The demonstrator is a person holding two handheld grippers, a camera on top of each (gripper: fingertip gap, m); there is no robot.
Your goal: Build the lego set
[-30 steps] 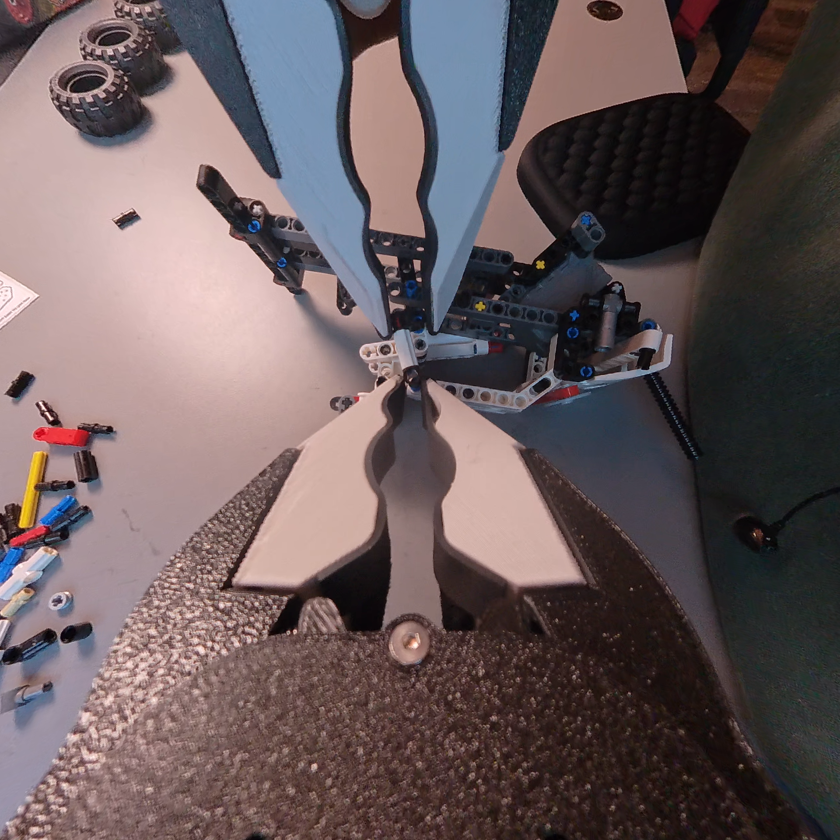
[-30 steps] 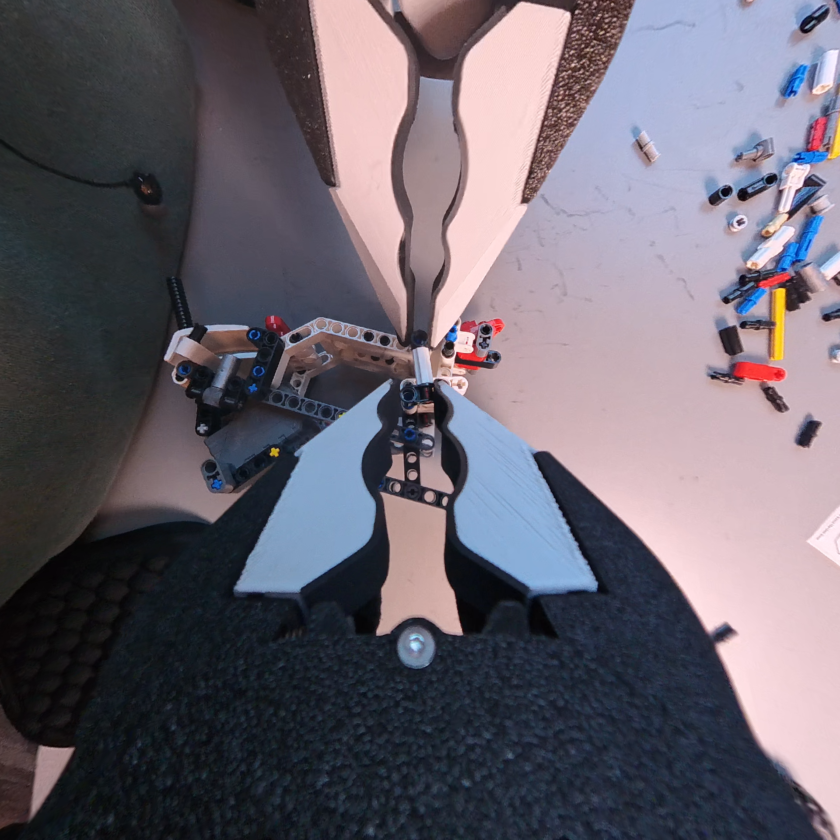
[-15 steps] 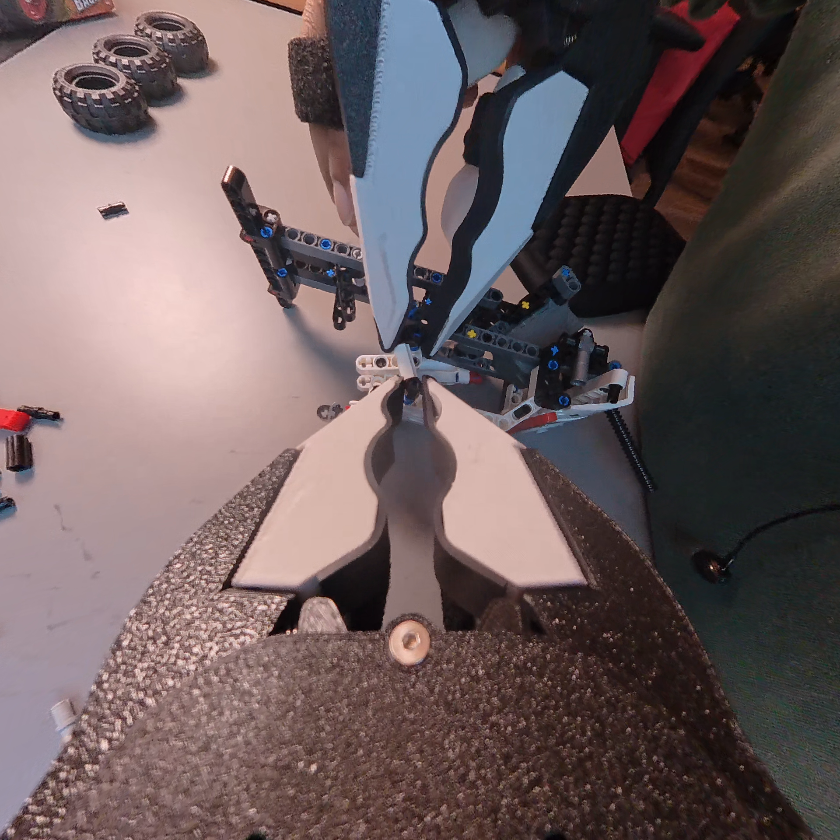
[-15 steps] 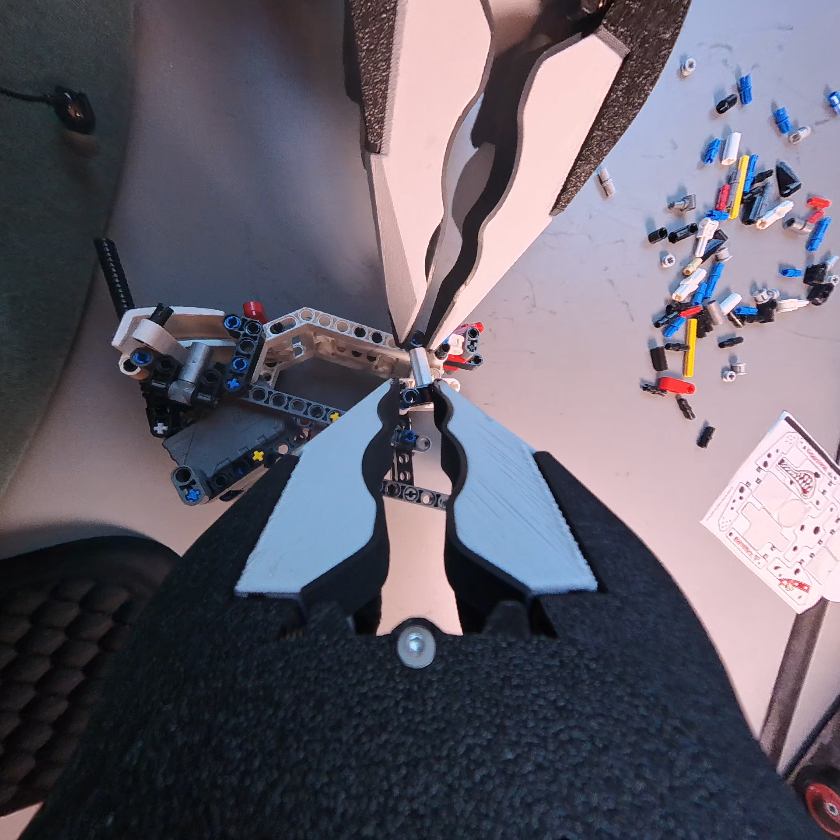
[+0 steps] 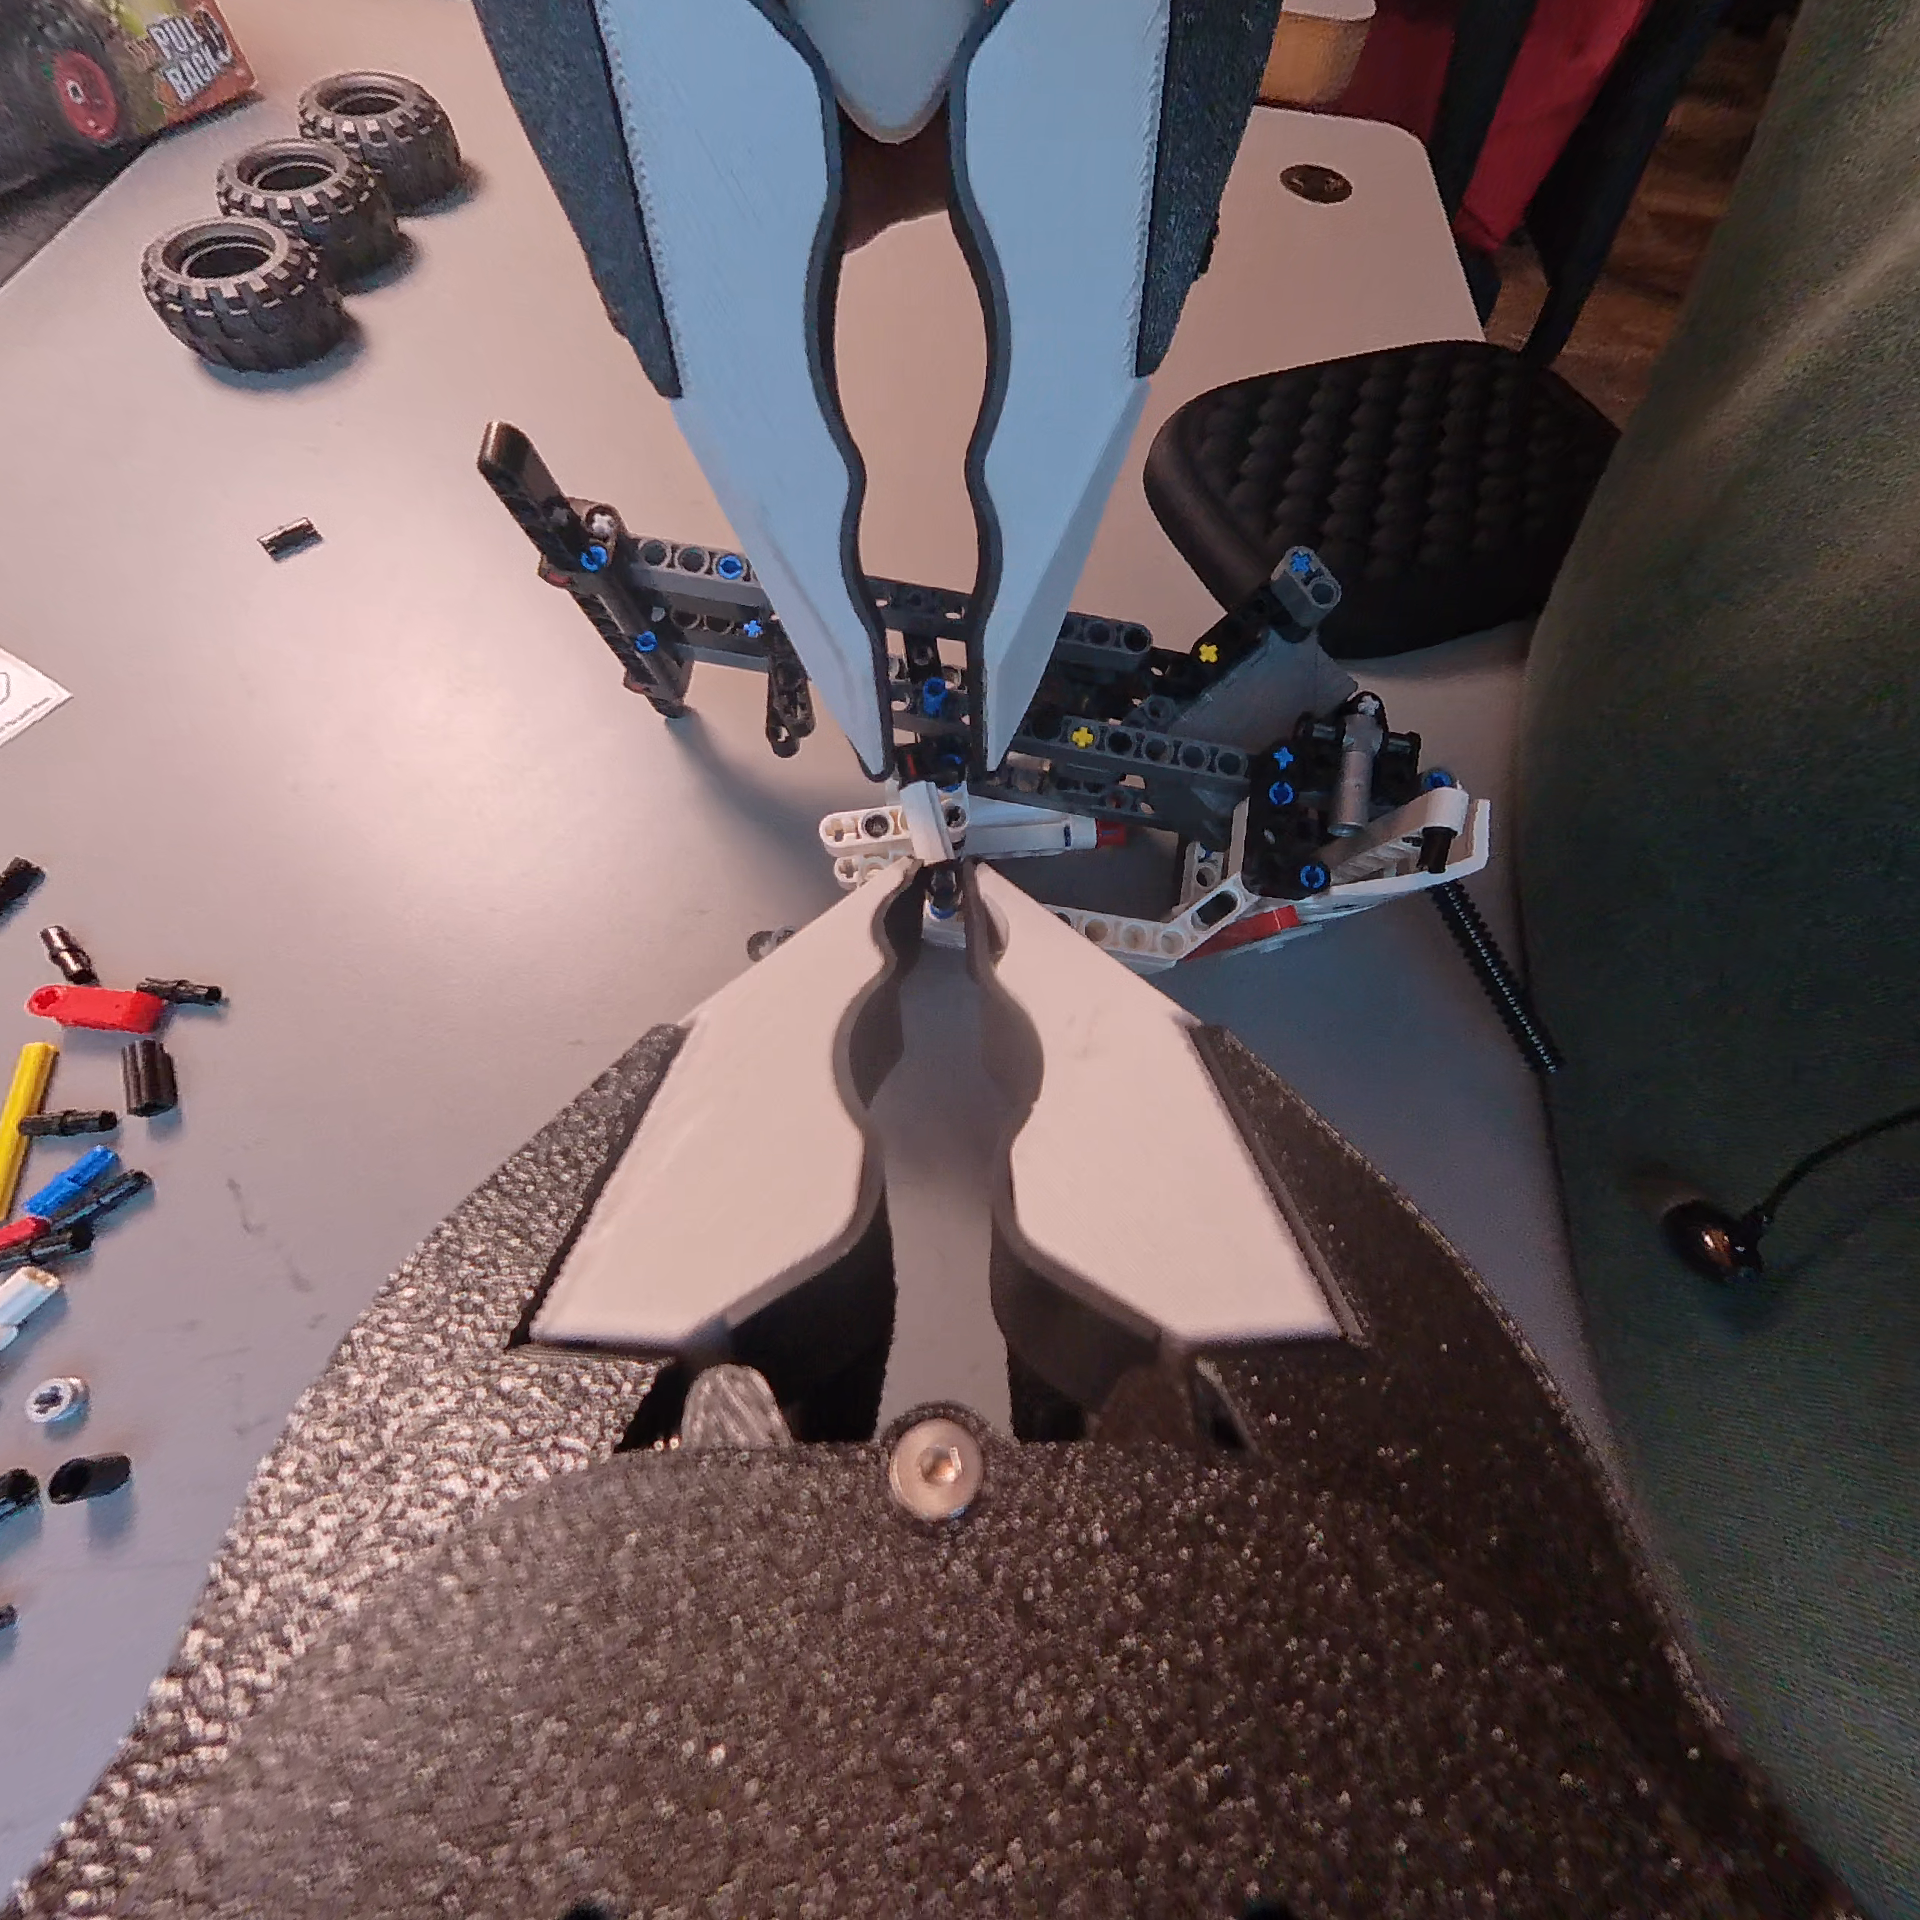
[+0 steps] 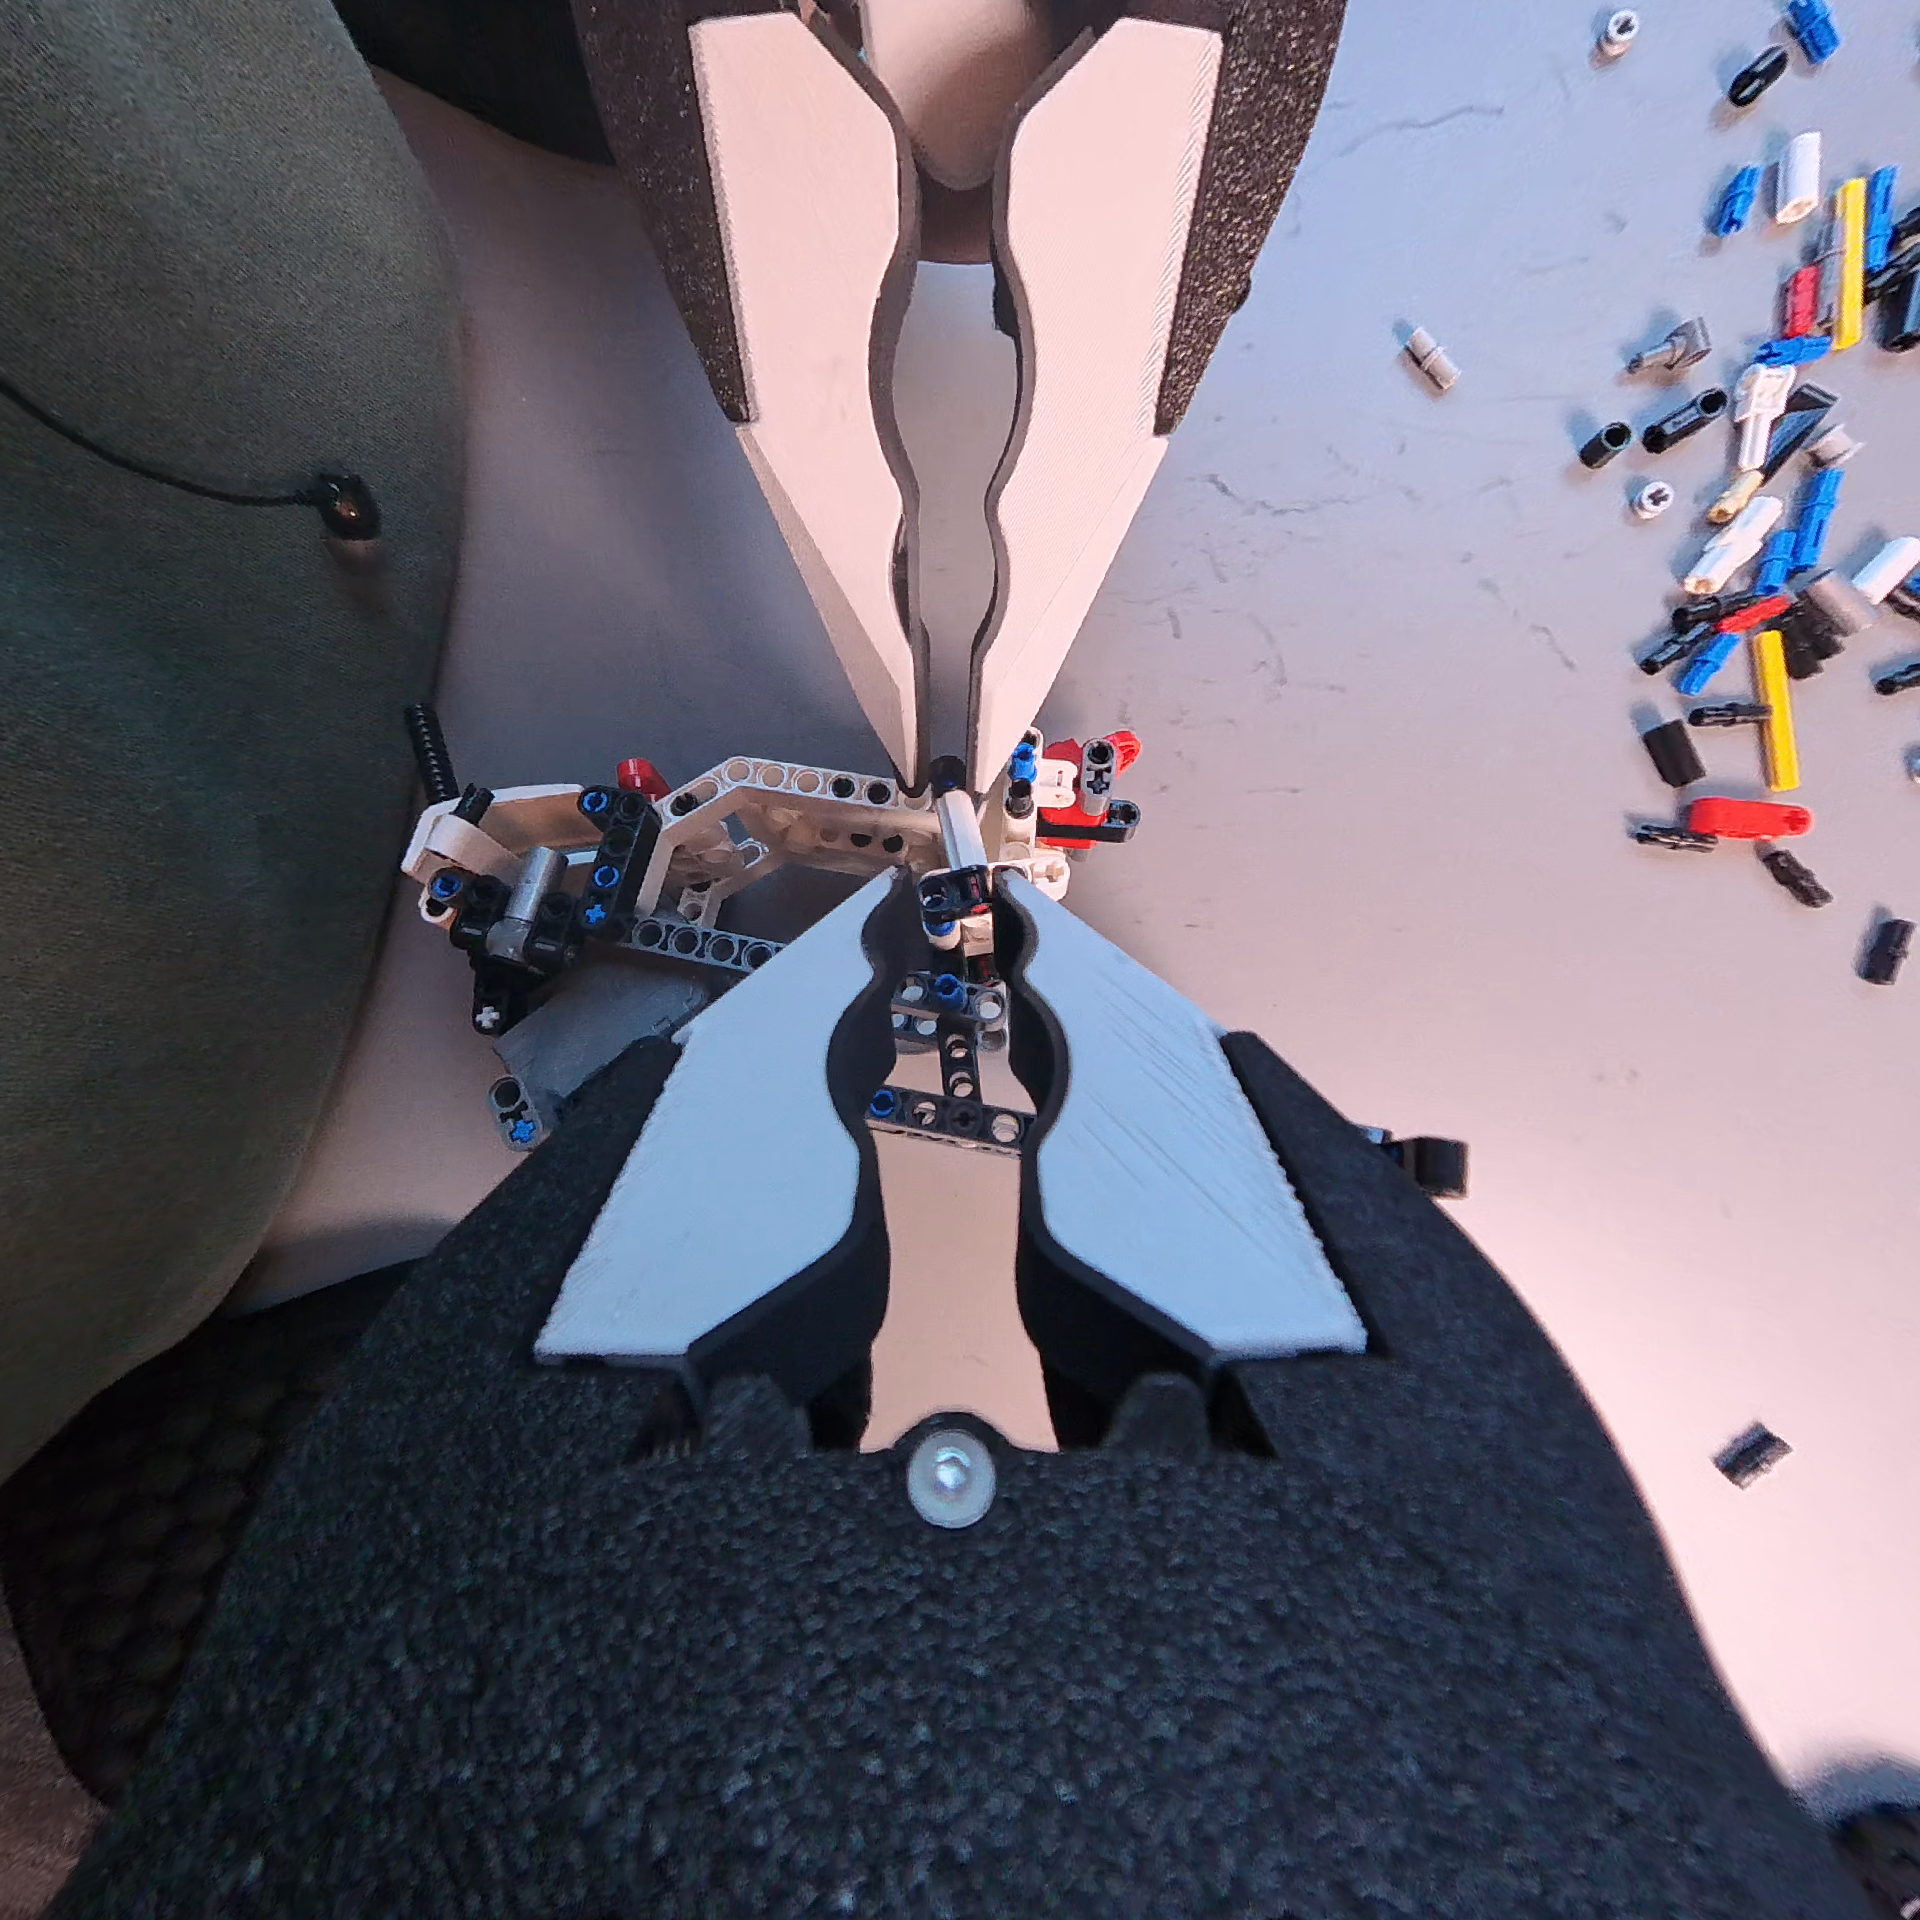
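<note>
The half-built lego model (image 5: 1122, 743), a frame of grey, black and white beams with blue pins, lies on the grey table (image 5: 364, 831). It also shows in the right wrist view (image 6: 769, 810). A small white connector (image 5: 932, 821) sticks out of its middle. My left gripper (image 5: 943, 891) is shut on a black pin at that connector's near end. My right gripper (image 5: 932, 771) comes in from the far side, tip to tip with the left. In its own view my right gripper (image 6: 953, 896) is shut on a black joint of the model below the white connector (image 6: 961, 826).
Three black tyres (image 5: 241, 293) and a printed box (image 5: 104, 62) are at the far left. Loose small parts lie to the left (image 5: 94, 1081), seen at the right in the right wrist view (image 6: 1787, 540). A black chair seat (image 5: 1382, 488) and a green cushion (image 5: 1745, 831) border the right edge. My left and right fingertips are right by each other.
Half a second ago both grippers were tilted and raised with the model. Now they are back in line over it, as one second ago. Both stay shut.
</note>
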